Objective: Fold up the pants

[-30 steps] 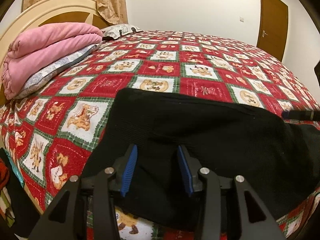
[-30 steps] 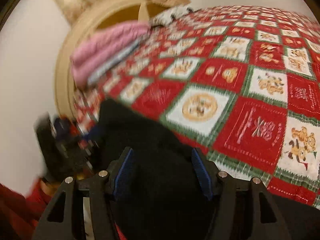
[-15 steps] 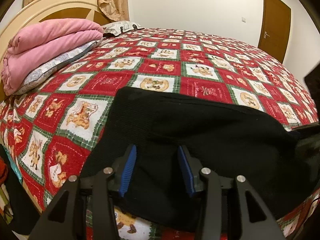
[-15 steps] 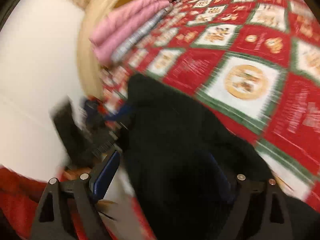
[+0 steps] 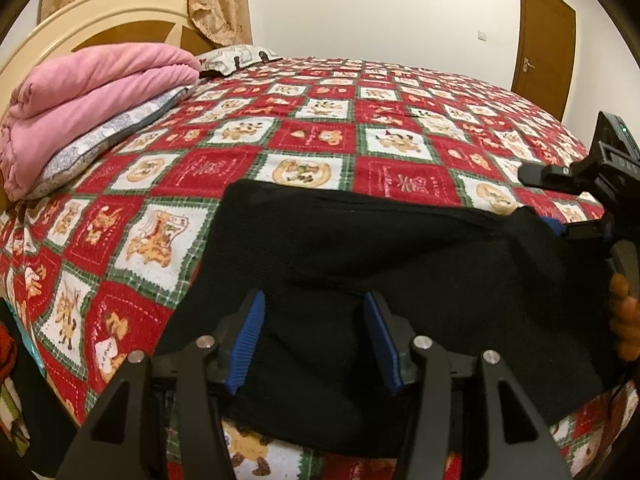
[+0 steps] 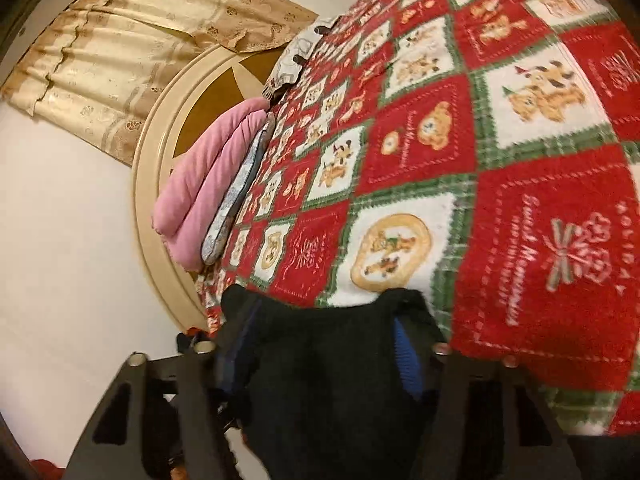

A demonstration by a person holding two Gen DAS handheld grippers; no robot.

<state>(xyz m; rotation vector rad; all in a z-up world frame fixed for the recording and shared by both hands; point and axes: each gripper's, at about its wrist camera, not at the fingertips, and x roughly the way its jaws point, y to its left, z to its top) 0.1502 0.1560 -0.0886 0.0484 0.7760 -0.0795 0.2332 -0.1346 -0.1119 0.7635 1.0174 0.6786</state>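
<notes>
Both jaws stand partly apart over one pair of black pants (image 5: 400, 264) lying at the near edge of the bed. On the left gripper (image 5: 314, 340) they have just been opening, cloth between the blue pads, unpressed. On the right gripper (image 6: 320, 352) they have just been closing, with bunched black cloth between; whether they pinch it I cannot tell. Far left lie one folded pink blanket (image 5: 92, 92) and two pillows on the one checked bedspread (image 5: 320, 140).
</notes>
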